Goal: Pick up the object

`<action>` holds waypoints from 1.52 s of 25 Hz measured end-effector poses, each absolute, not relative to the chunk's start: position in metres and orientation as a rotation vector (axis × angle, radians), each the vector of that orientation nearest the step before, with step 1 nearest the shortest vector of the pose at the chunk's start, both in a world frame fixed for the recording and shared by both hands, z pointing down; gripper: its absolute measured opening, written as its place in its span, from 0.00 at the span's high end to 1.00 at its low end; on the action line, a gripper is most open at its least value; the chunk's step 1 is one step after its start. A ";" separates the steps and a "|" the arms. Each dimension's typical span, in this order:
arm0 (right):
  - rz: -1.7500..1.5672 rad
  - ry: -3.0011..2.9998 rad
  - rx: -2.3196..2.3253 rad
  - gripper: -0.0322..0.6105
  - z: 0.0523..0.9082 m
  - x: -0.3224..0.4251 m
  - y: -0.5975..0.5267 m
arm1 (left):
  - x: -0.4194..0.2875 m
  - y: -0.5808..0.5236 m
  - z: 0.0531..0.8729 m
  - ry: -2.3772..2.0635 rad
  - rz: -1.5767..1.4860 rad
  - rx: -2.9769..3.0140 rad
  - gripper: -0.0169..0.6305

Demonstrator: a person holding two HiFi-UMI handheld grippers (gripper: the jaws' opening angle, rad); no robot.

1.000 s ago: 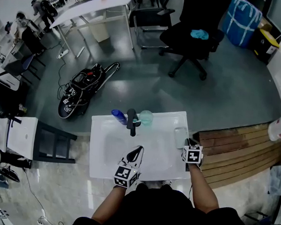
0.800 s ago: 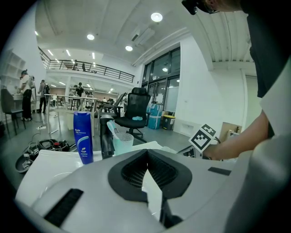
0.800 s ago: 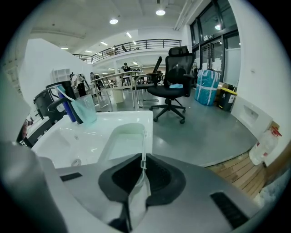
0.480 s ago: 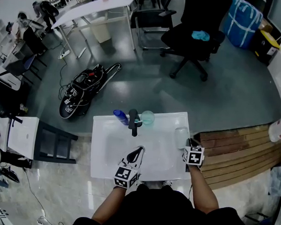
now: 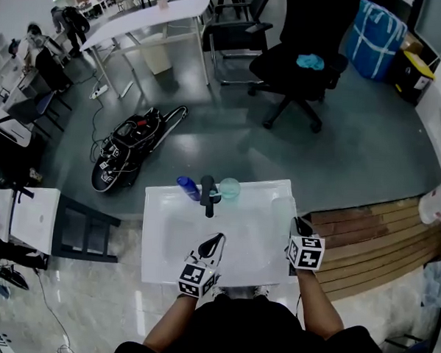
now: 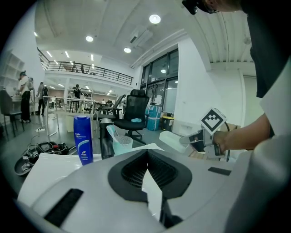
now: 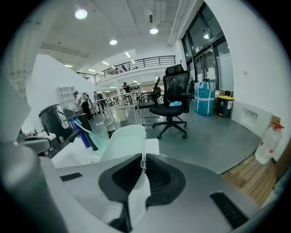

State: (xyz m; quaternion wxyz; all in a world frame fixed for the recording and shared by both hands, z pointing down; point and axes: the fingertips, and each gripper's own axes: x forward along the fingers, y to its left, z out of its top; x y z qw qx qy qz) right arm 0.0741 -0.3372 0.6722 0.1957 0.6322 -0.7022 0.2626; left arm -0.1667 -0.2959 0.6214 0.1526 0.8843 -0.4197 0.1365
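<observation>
A translucent white plastic container (image 5: 281,210) stands on the right rim of the white washbasin (image 5: 173,236). My right gripper (image 5: 298,228) is shut on the container's (image 7: 119,144) near rim, as the right gripper view shows at the jaw tips (image 7: 142,164). In the left gripper view the same container (image 6: 172,139) juts out from the right gripper (image 6: 198,137). My left gripper (image 5: 218,240) hangs over the basin's front part, its jaws (image 6: 147,164) shut with nothing between them.
At the basin's back stand a blue bottle (image 5: 188,187), a black tap (image 5: 208,194) and a pale green cup (image 5: 229,187) with a toothbrush. Wooden boards (image 5: 372,232) lie to the right, a small white table (image 5: 34,215) to the left. An office chair (image 5: 300,58) and a black machine (image 5: 130,141) stand beyond.
The right gripper has drawn slightly toward me while keeping its hold on the container. The left gripper has barely moved.
</observation>
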 end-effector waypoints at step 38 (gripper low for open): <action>0.669 -2.076 1.852 0.89 0.611 0.057 -0.308 | -0.160 -0.288 0.597 -1.195 0.314 2.607 0.95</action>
